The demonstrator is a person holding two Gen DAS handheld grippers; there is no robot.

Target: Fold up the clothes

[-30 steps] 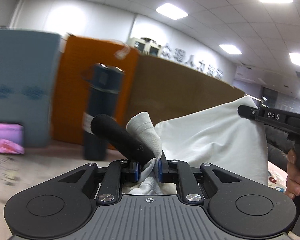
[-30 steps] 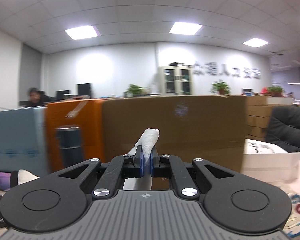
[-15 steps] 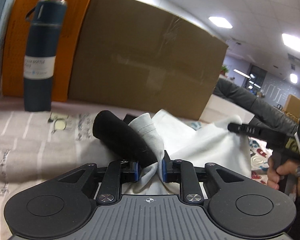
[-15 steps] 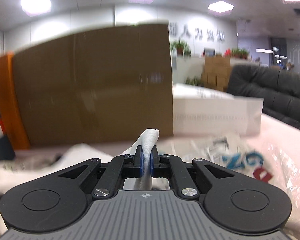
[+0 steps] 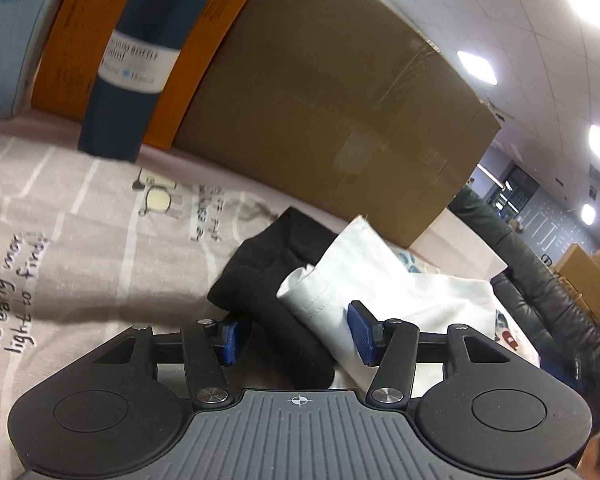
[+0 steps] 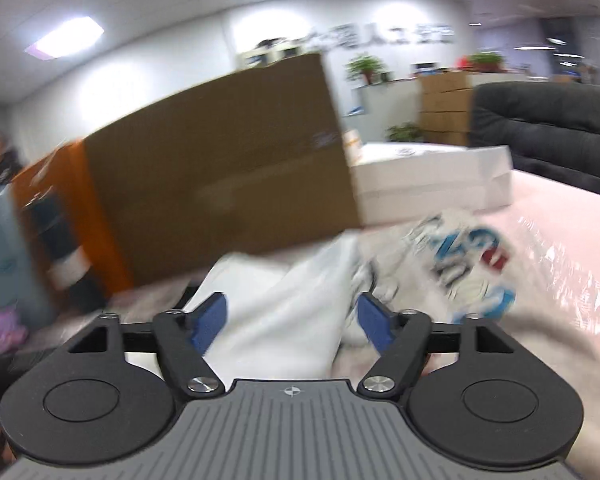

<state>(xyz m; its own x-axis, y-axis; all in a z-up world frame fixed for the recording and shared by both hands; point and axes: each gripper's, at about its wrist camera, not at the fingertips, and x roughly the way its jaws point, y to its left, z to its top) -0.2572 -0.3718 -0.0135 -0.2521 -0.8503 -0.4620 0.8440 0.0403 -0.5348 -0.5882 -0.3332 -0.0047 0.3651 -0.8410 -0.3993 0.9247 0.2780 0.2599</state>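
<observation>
Now both claws stand wide open. Left claw (image 5: 296, 334): blue pads spread, white garment (image 5: 384, 280) with its black sleeve or trim (image 5: 268, 280) lying loose between them, pinched by neither pad. Cloth rests on the surface (image 5: 80, 240), which is covered with a printed sheet. Hem edge of the white piece is doubled over the black part, so the garment looks to sit in a folded-over lay, though I cannot tell how many folds.

Right claw (image 6: 292, 320): pads likewise well apart, white cloth (image 6: 284, 312) between them, not gripped; view is blurred.

Likely reason for the lay: cloth set down flat so a fold keeps its shape once let go. This fits either a fold just laid or a fresh grip about to be taken.

Behind: brown cardboard box (image 5: 340, 100), dark blue bottle (image 5: 132, 60), orange box (image 5: 72, 40).
</observation>
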